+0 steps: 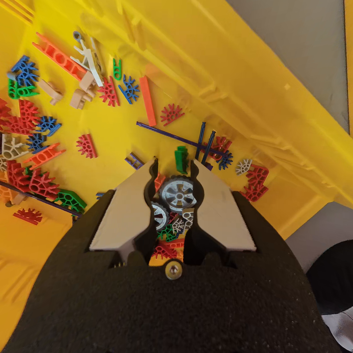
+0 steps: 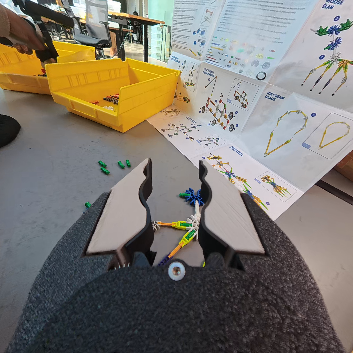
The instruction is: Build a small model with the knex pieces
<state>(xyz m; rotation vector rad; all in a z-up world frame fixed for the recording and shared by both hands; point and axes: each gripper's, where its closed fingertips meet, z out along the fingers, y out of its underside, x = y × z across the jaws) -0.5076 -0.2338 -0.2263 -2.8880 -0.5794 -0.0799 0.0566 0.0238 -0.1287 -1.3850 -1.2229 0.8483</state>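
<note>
My left gripper (image 1: 173, 162) is open inside a yellow bin (image 1: 191, 57), low over loose construction-toy pieces. A green connector (image 1: 181, 159) stands just beyond its tips. Two grey wheels (image 1: 178, 194) lie under the gap between the fingers, and nothing is held. My right gripper (image 2: 175, 161) is open and empty above a grey table (image 2: 57, 162). Under it lies a small assembly (image 2: 188, 225) of white connectors, yellow-green clips and orange rods, joined to a blue connector (image 2: 193, 196). In the right wrist view a hand (image 2: 19, 34) holds the left gripper in the far bin (image 2: 19, 80).
Red, blue, orange and tan pieces (image 1: 107, 91) and purple rods (image 1: 172, 136) lie scattered in the bin. Several short green rods (image 2: 112, 166) lie on the table. A nearer yellow bin (image 2: 133, 107) and an unfolded instruction sheet (image 2: 267, 124) stand ahead. A black object (image 2: 7, 129) sits at the left edge. Tip to tip, the grippers are about 65 cm apart. My right tips are roughly 10 cm from the blue connector (image 2: 193, 196).
</note>
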